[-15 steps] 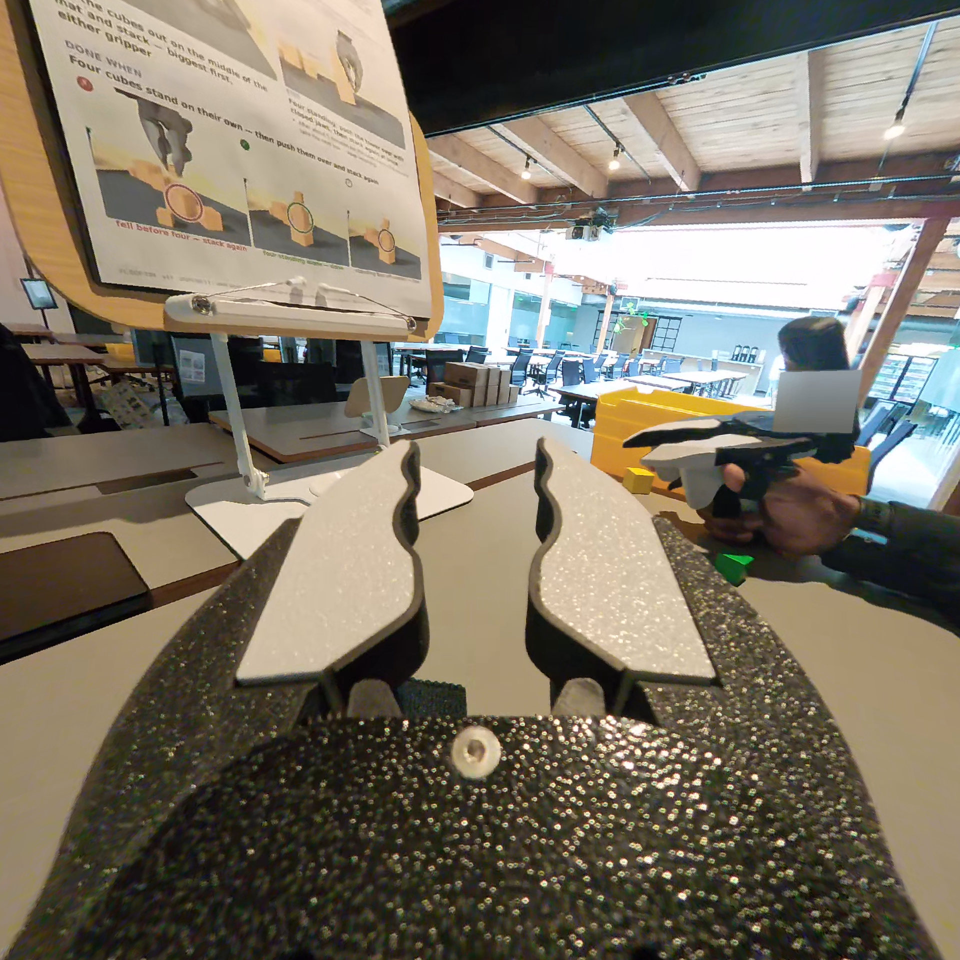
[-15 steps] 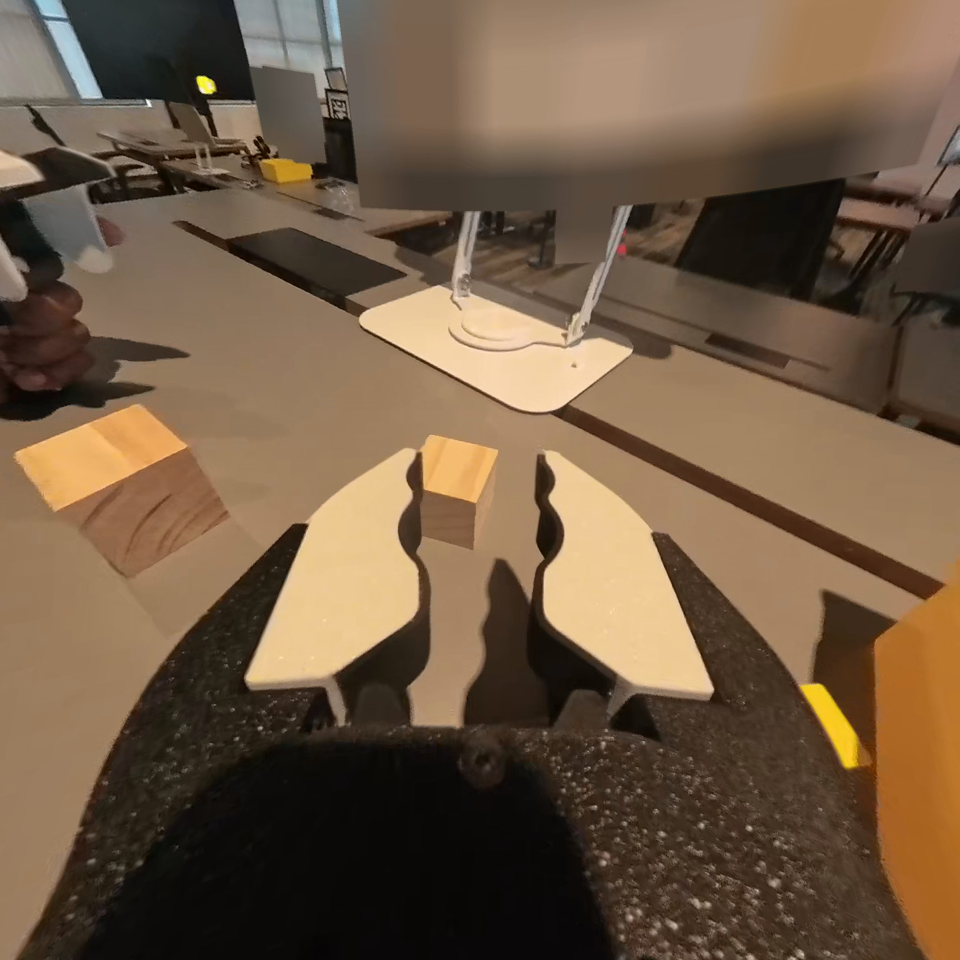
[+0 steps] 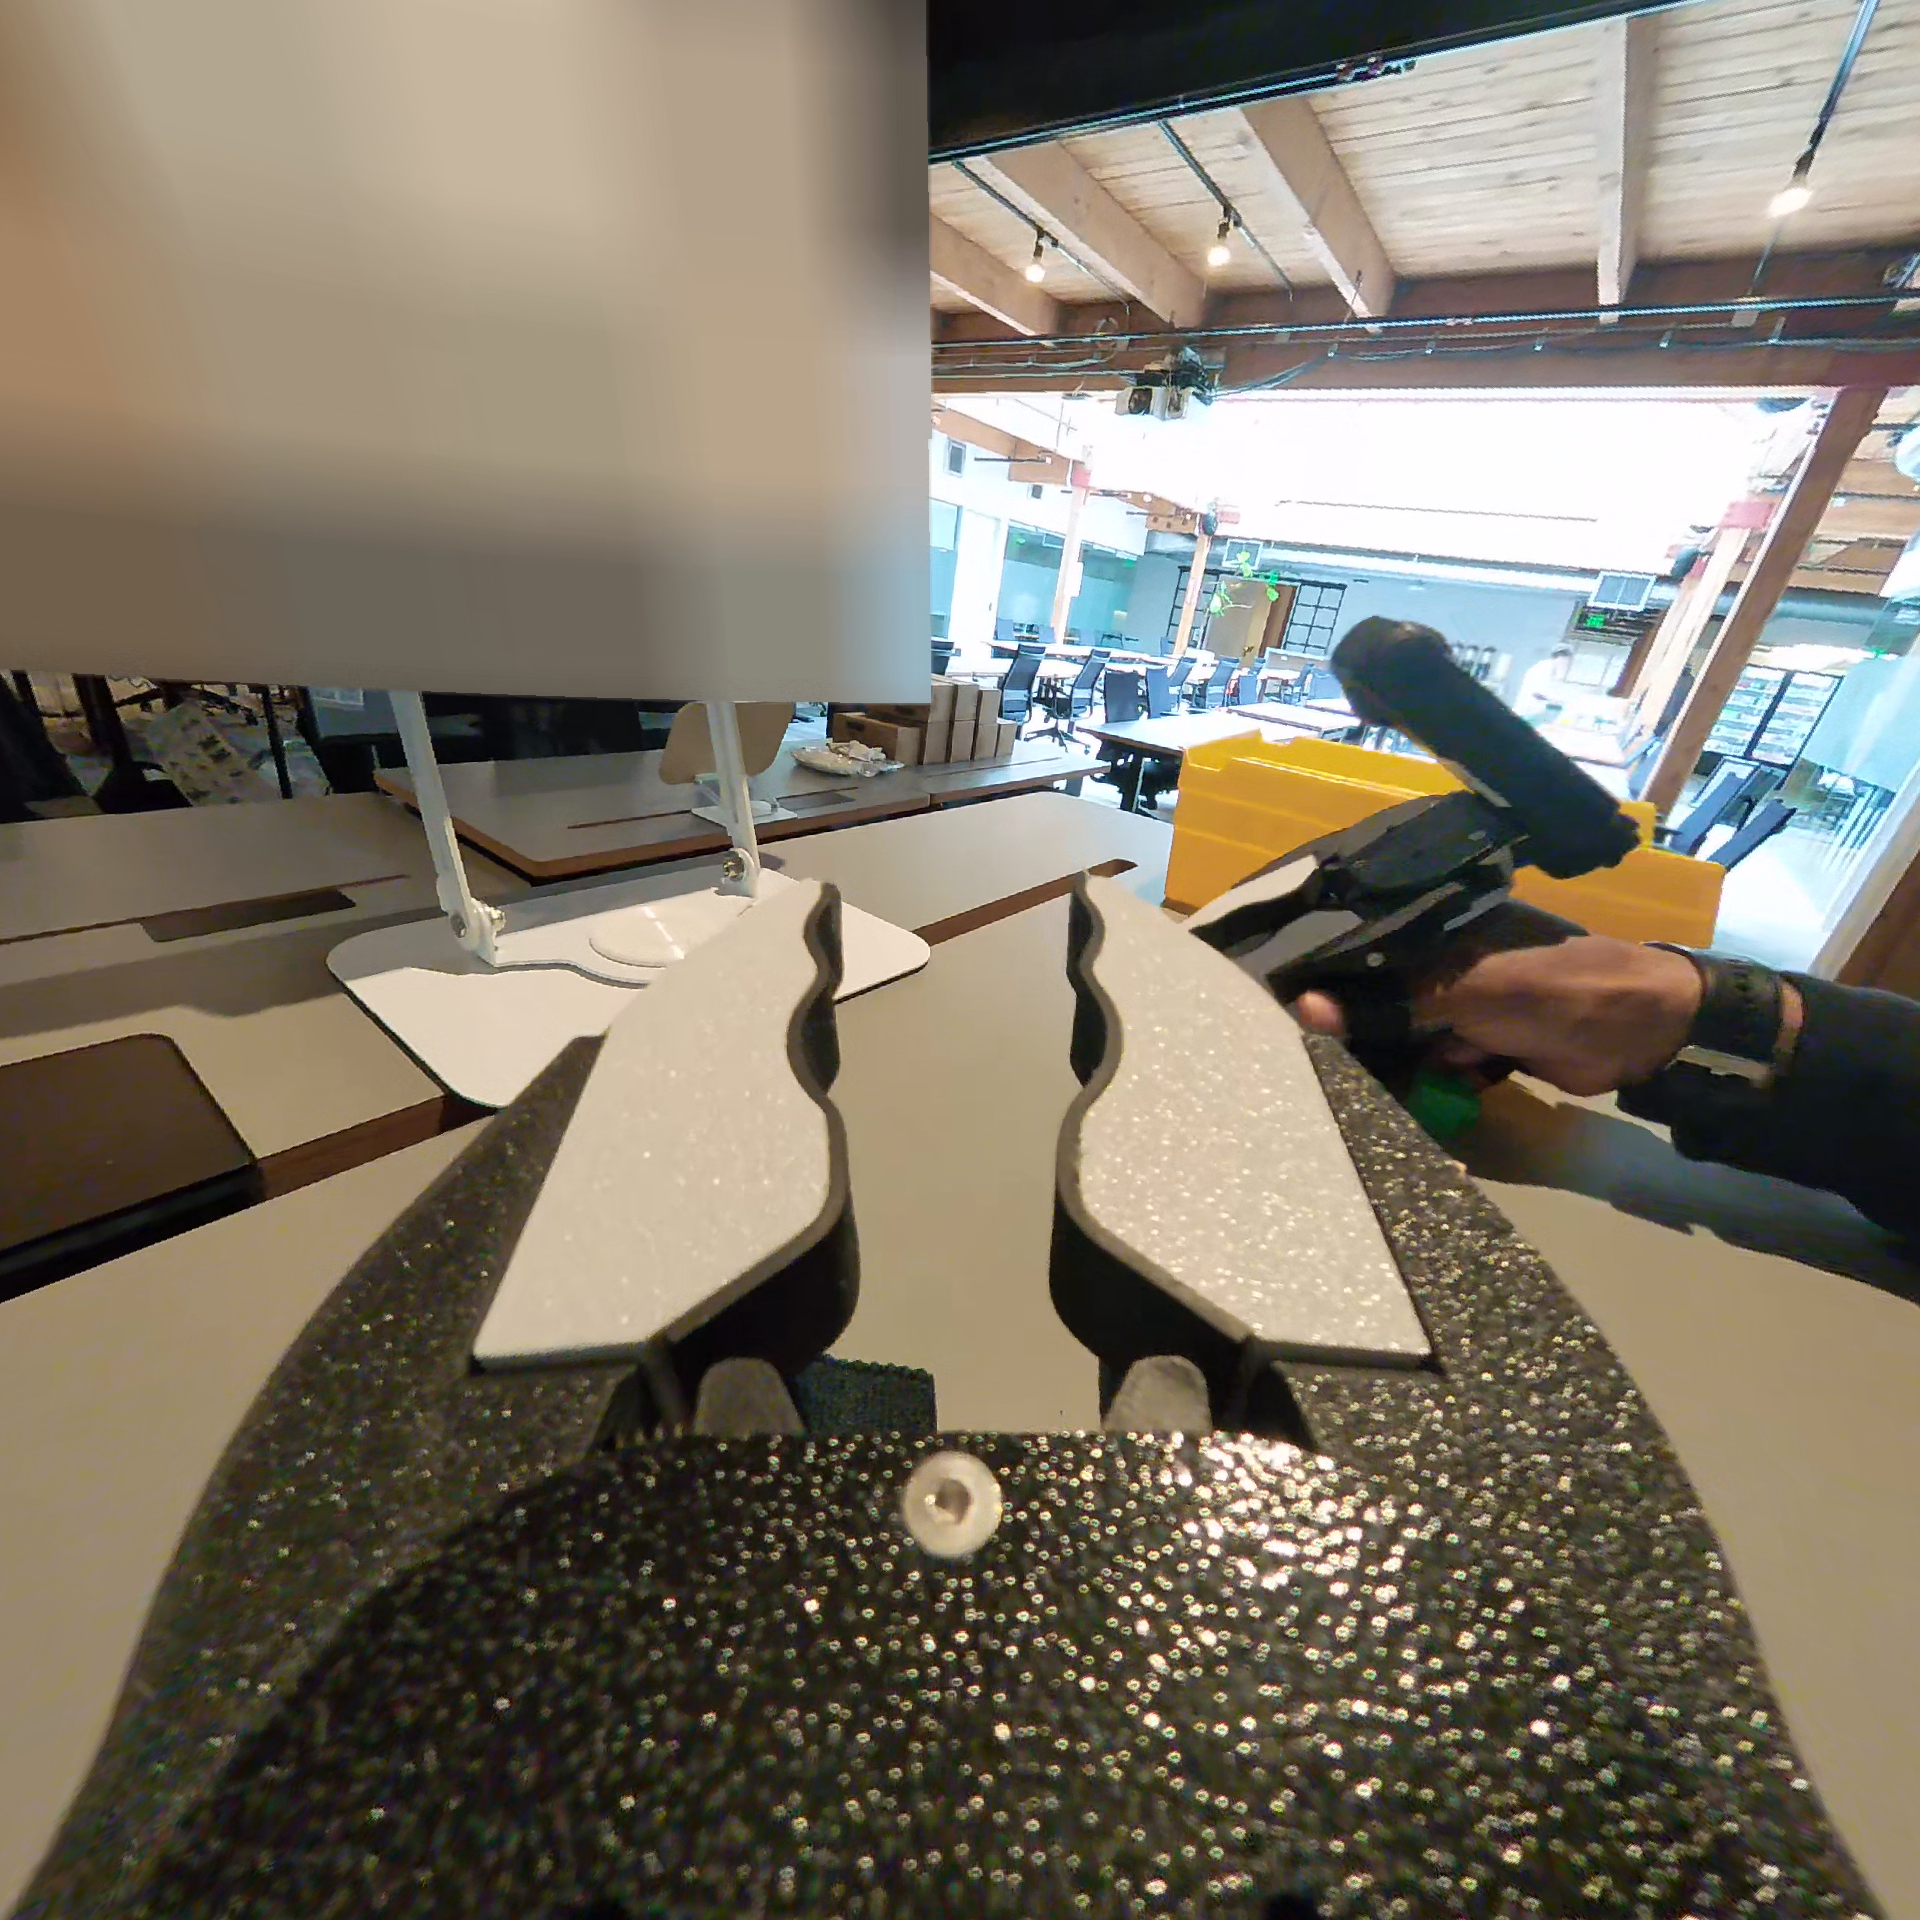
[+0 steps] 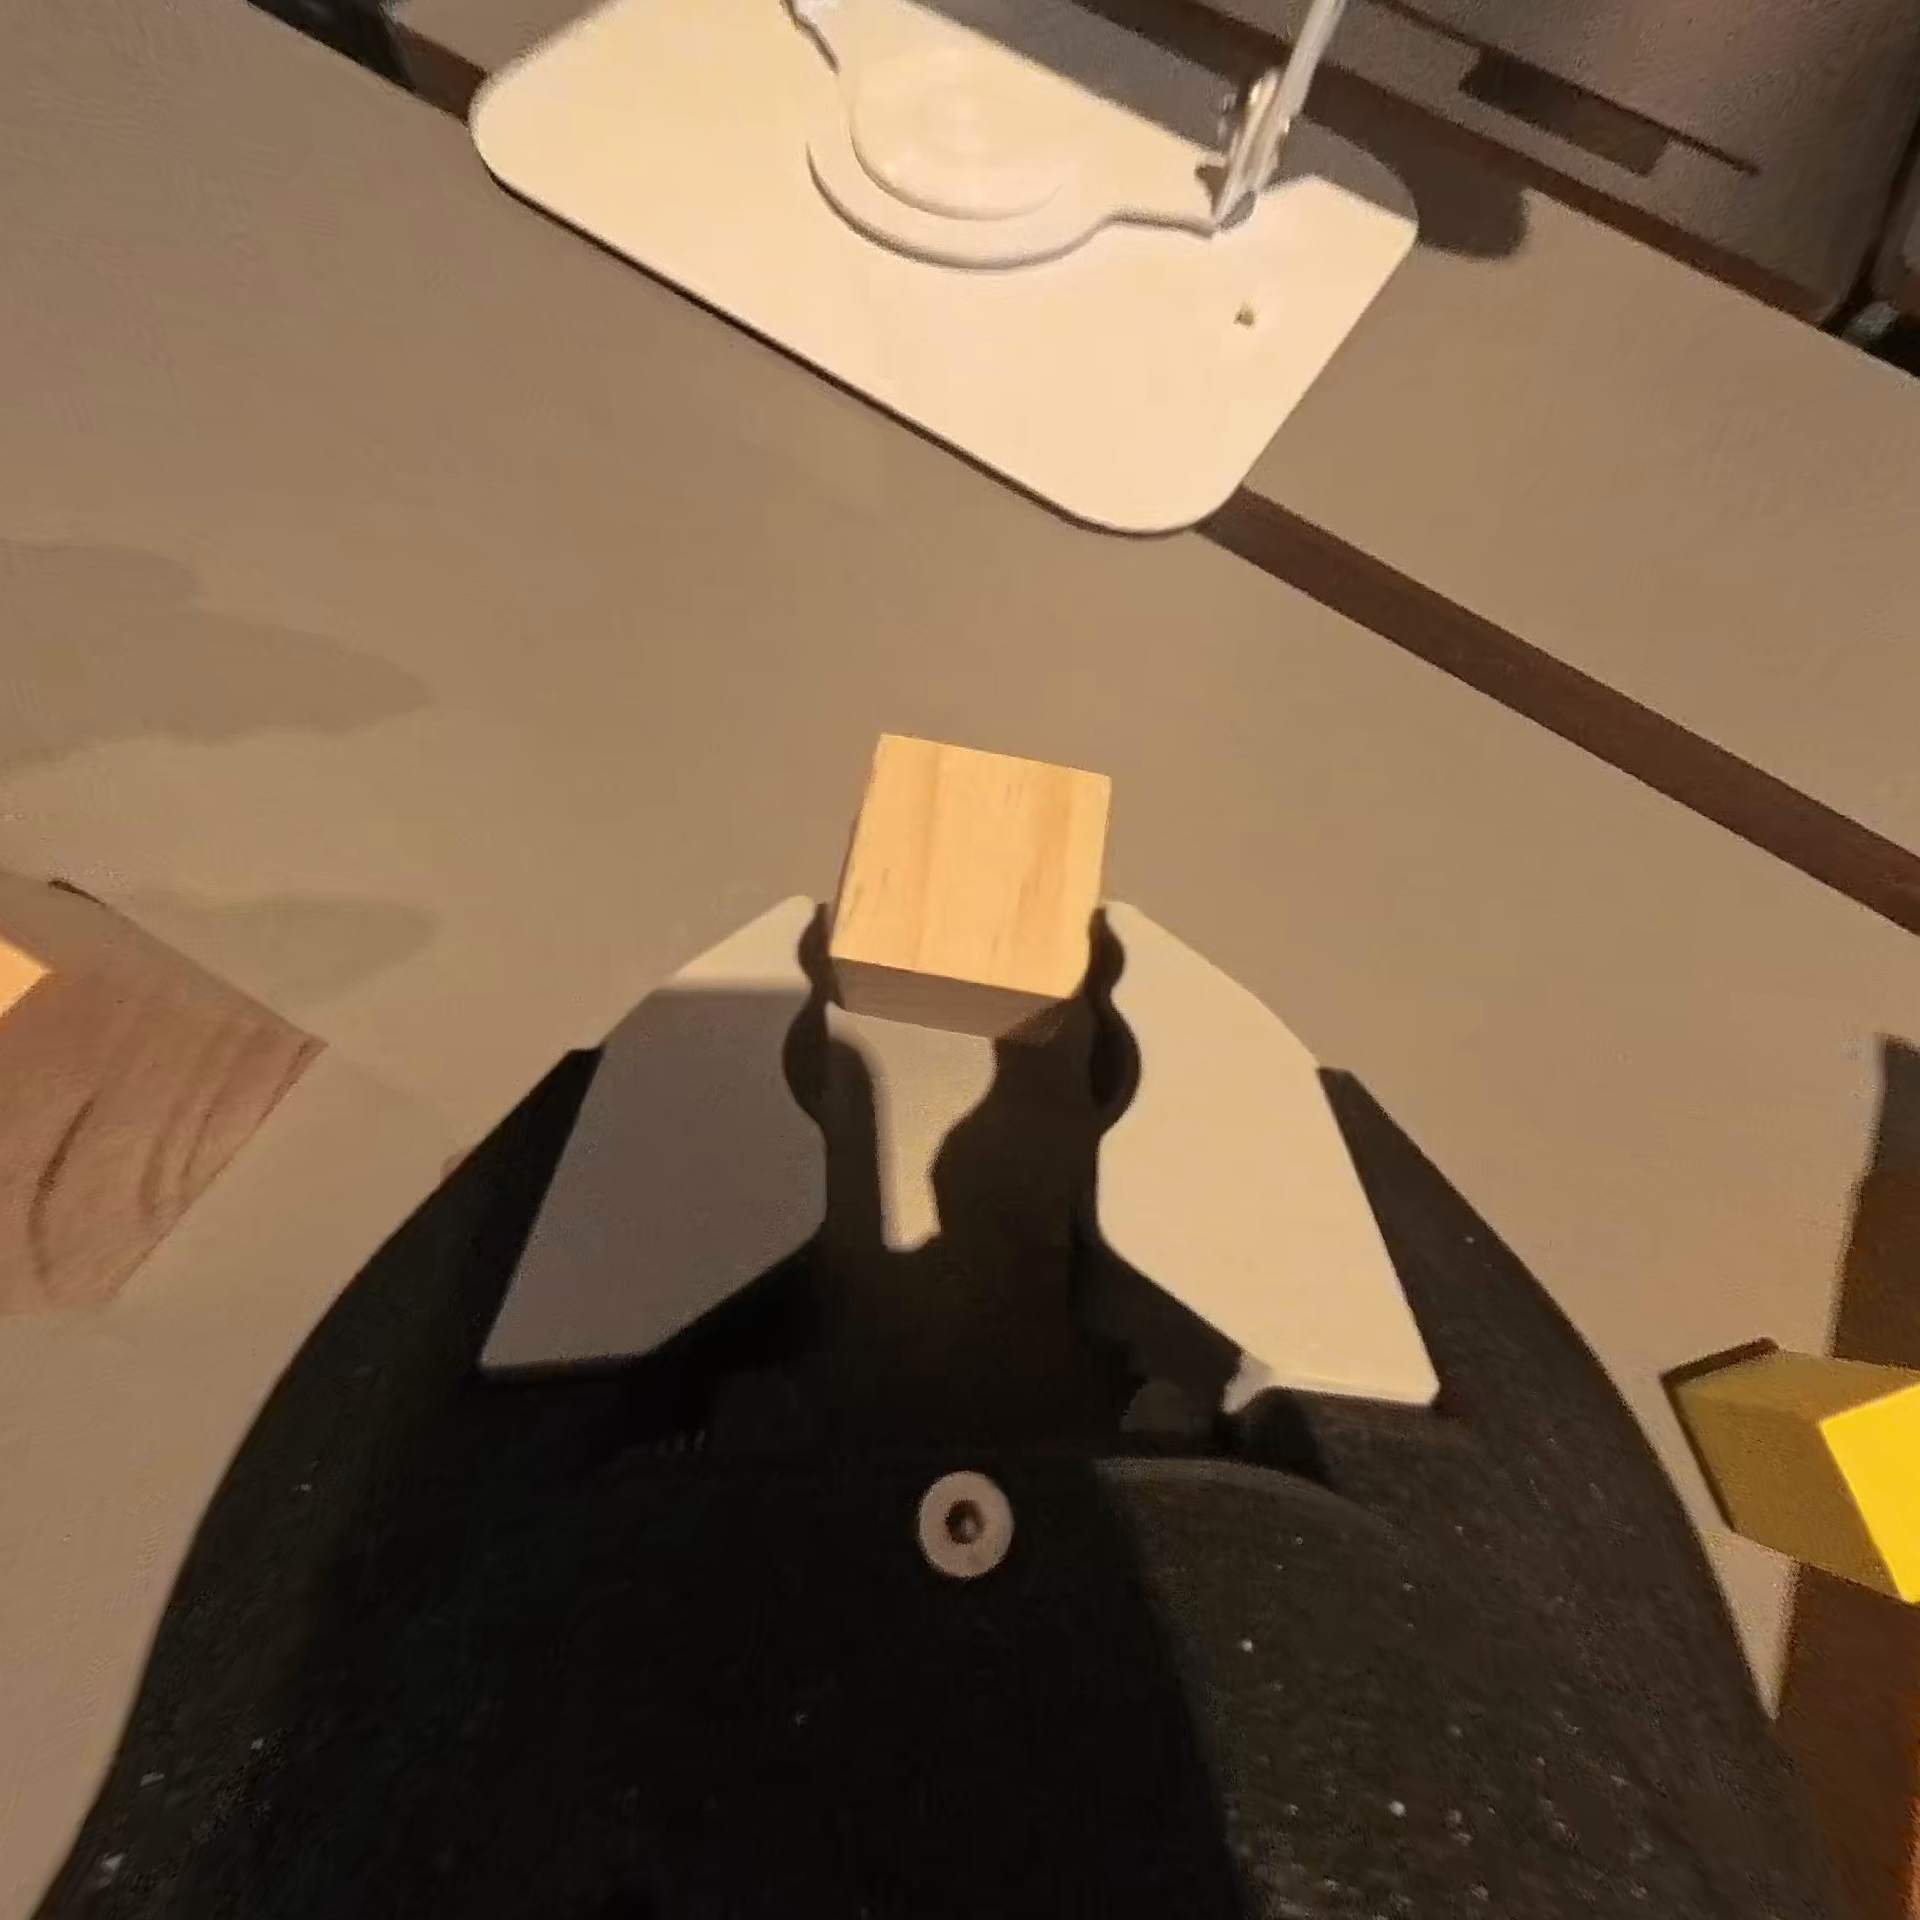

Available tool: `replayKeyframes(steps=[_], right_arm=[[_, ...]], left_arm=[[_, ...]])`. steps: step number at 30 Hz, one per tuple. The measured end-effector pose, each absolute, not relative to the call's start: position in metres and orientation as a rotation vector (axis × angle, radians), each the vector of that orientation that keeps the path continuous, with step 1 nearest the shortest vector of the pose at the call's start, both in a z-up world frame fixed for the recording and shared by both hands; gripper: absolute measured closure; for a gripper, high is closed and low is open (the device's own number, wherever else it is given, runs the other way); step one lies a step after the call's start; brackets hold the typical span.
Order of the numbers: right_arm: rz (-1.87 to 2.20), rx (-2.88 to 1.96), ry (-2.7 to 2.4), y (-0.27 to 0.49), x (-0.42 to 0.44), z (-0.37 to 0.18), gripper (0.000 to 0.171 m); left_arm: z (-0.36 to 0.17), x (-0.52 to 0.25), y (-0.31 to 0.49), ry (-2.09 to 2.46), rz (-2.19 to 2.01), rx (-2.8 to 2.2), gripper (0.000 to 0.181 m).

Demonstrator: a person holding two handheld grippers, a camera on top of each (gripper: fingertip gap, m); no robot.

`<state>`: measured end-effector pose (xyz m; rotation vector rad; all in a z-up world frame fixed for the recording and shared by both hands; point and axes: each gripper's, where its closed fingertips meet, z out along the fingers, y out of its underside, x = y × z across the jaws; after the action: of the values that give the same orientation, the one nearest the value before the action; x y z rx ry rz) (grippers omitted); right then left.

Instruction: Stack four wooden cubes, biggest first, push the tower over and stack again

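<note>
We see the small cube (image 4: 971, 883) caught between the tips of the right tongs (image 4: 961, 940), which are closed on it. One fingertip (image 4: 1127, 935) presses its right face, the other its left, and the cube's underside shows above its shadow, so it looks clear of the table (image 4: 520, 623). Left of the cube, at the frame's edge, sits the big cube (image 4: 114, 1101), resting on the table, well apart. Right of the cube, low and near the tongs' body, lies a yellow block (image 4: 1808, 1455). Beyond the cube stands the white stand base (image 4: 1039, 343), flat on the table.

From the left wrist view, the left tongs (image 3: 951, 925) are spread apart with nothing between them, only bare table (image 3: 966, 1143) showing in the gap. To their right a hand (image 3: 1558, 1013) grips the handle of the right tongs (image 3: 1236, 920), with something green (image 3: 1444, 1101) just below it and a yellow bin (image 3: 1299, 821) behind.
</note>
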<state>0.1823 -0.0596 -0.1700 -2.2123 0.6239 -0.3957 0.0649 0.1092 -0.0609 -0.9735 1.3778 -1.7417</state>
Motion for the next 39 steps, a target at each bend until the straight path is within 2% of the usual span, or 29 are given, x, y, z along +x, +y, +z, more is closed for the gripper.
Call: replayKeyframes(steps=[6,12,13,17,19,21,24,29,31,35,39], right_arm=[[-0.092,-2.265,0.119,-0.039,0.123,-0.17,0.124],[-0.077,-2.154,0.046,-0.044,0.119,-0.155,0.123],[-0.103,-2.114,0.053,-0.047,0.124,-0.149,0.117],[-0.098,-1.98,0.158,-0.069,0.14,-0.129,0.107],[-0.278,-1.964,0.328,-0.093,0.172,-0.126,0.119],[-0.634,-1.948,0.642,-0.143,0.217,-0.125,0.132],[-0.954,-1.932,1.018,-0.208,0.24,-0.134,0.133],[-1.086,-2.032,1.072,-0.212,0.247,-0.151,0.124],[-1.093,-2.033,1.071,-0.21,0.254,-0.151,0.127],[-0.979,-2.148,1.108,-0.207,0.259,-0.169,0.124],[-0.829,-2.173,0.968,-0.189,0.25,-0.17,0.113]], left_arm=[[-0.06,0.063,0.109,1.37,-1.747,-0.964,0.141],[-0.06,0.064,0.109,1.376,-1.758,-0.964,0.141],[-0.06,0.064,0.109,1.376,-1.761,-0.964,0.141],[-0.06,0.064,0.108,1.385,-1.778,-0.969,0.141],[-0.061,0.065,0.108,1.392,-1.787,-0.976,0.141],[-0.061,0.065,0.109,1.395,-1.797,-0.983,0.141],[-0.062,0.067,0.108,1.406,-1.807,-0.993,0.141],[-0.063,0.069,0.107,1.42,-1.814,-0.999,0.141],[-0.064,0.069,0.107,1.42,-1.814,-1.001,0.141],[-0.064,0.069,0.107,1.419,-1.812,-1.001,0.142],[-0.063,0.068,0.107,1.413,-1.81,-0.992,0.142]])
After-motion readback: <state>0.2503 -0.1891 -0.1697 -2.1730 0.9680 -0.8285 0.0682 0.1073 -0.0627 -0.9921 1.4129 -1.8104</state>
